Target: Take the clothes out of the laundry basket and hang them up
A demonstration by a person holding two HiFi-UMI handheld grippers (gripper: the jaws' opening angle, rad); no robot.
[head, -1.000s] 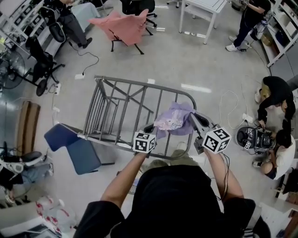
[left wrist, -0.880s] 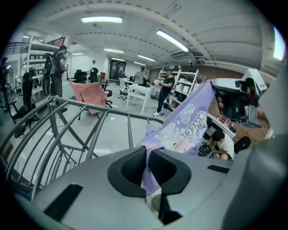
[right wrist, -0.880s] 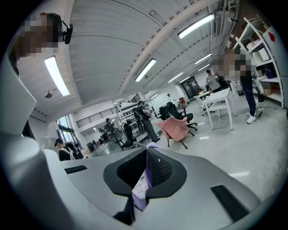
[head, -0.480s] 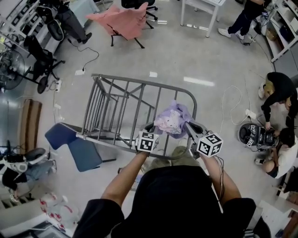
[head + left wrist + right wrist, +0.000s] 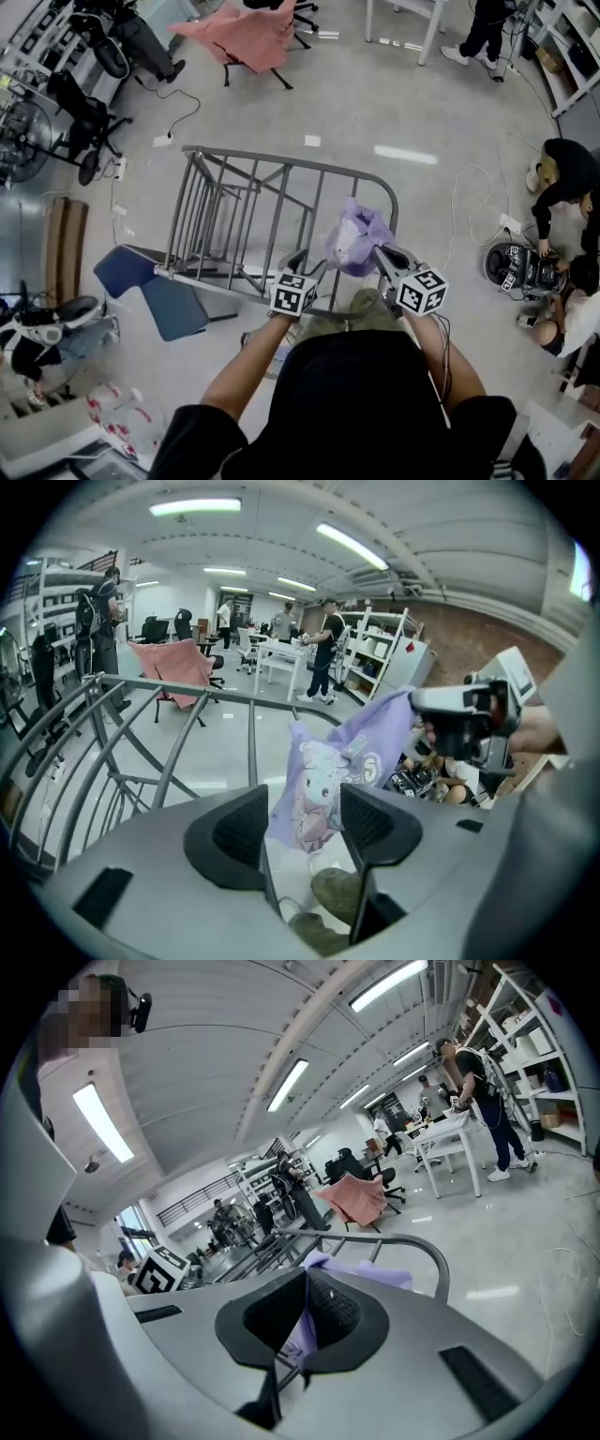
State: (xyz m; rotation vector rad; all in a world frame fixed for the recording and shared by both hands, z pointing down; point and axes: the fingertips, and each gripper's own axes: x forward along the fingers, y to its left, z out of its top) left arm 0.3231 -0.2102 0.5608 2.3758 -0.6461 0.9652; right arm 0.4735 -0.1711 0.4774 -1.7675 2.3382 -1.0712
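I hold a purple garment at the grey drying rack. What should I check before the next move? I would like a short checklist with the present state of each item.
1. Right gripper shut on the purple garment: ok.
2. Left gripper let go: ok; its jaws have just been opening, and the garment shows in the gap with no pad pressing on it.
3. Garment laid over the bar of the drying rack: cannot tell.
4. Garment spread out: not ok, it hangs bunched.

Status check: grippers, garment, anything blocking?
Left gripper just opened, purple garment loose between its fingers. Right gripper shut on the garment, at the grey rack's end rail. Nothing in the way.
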